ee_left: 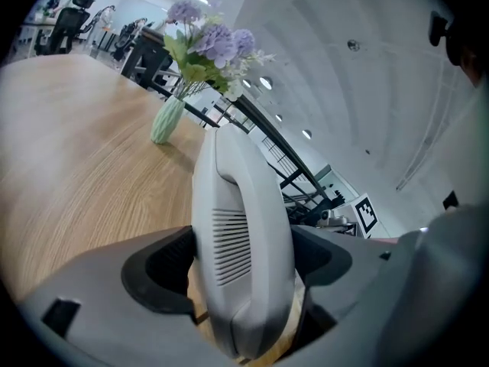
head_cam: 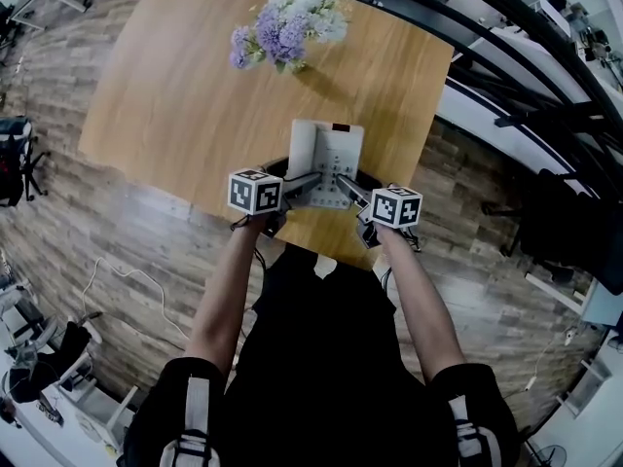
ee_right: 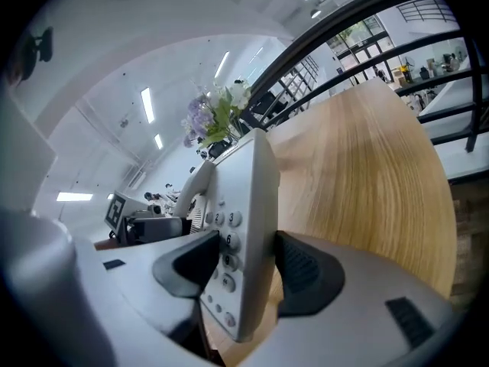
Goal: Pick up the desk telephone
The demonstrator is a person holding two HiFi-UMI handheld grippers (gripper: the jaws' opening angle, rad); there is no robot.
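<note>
White plastic at the middle of the near edge of the table (head_cam: 175, 95): the desk telephone (head_cam: 326, 159), well apart from the vase of flowers (head_cam: 287, 27) by the far edge. Held from both sides. On the left, clamped at the handset (ee_left: 241, 205) by the jaws of the left gripper (ee_left: 244, 262), pads tight against its flanks. On the right, pinched along the thin side of the body by the jaws of the right gripper (ee_right: 243, 270), one pad over the keypad (ee_right: 227, 239). Hard to tell whether raised off the wood yet. Probably only resting in its cradle, that handset, so lifting unevenly might part it from the base and leave the body swinging from a narrow pinch. Might also slip on smooth plastic and fall past the near edge.
</note>
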